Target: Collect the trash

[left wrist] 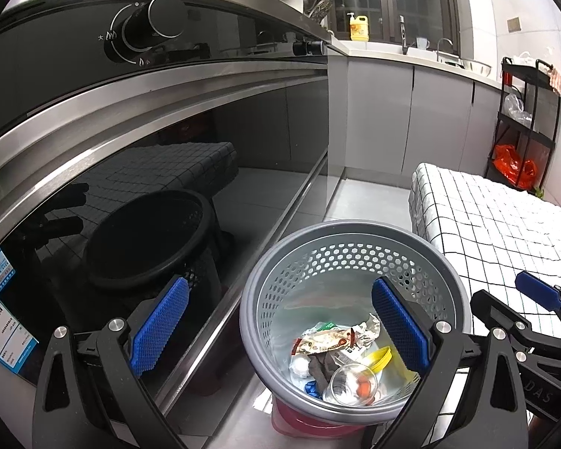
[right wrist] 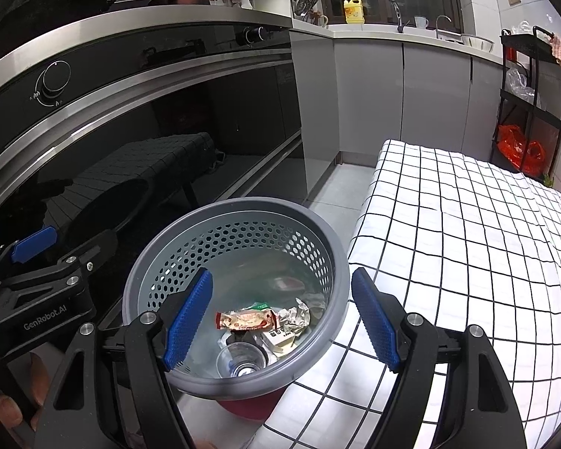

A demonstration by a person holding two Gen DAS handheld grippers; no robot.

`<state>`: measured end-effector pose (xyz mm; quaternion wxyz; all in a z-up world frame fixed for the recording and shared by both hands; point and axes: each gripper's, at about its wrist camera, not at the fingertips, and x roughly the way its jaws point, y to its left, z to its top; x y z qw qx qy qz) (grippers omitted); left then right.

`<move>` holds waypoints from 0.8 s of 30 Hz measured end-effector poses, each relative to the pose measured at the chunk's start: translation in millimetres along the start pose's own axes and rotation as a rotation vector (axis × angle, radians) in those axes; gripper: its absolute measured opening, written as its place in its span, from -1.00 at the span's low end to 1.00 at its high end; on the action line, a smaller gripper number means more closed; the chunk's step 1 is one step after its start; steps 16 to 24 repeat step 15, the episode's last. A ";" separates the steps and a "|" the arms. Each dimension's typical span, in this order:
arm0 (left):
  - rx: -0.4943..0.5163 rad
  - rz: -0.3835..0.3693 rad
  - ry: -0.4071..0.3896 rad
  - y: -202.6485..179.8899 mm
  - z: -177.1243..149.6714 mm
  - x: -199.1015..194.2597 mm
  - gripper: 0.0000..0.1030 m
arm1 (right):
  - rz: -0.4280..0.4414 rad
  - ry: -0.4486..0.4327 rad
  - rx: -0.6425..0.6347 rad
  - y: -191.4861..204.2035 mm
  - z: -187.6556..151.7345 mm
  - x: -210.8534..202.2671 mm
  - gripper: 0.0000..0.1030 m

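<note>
Your left gripper point(left wrist: 280, 331) and right gripper point(right wrist: 282, 320) both hover over the grey perforated bin point(right wrist: 329, 247), fingers spread wide and holding nothing. The trash point(right wrist: 250, 320), wrappers and a clear cup point(left wrist: 351, 383), lies at the bin's bottom. The bin's rim sits tight between the black oven door point(right wrist: 131, 157) on one side and the checked cloth's edge point(right wrist: 467, 243) on the other; open floor point(right wrist: 333, 191) lies beyond it.

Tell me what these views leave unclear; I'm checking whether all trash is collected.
- Bin bottom: both views, upper trash and a clear cup cover whatever lies beneath.
- Checkered table: far side cut off by the frame edge.
- Floor behind the bin: hidden by it.
</note>
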<state>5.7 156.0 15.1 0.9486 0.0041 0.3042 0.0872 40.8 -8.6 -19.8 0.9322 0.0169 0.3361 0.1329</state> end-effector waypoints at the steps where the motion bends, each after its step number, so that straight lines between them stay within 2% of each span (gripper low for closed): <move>1: -0.001 -0.001 -0.001 0.3 -0.1 -0.4 0.87 | 0.000 0.000 0.000 0.3 0.1 0.2 0.42; 24: -0.005 -0.004 -0.007 1.4 -0.1 -3.3 0.87 | 0.000 -0.001 -0.001 0.0 0.1 0.0 0.42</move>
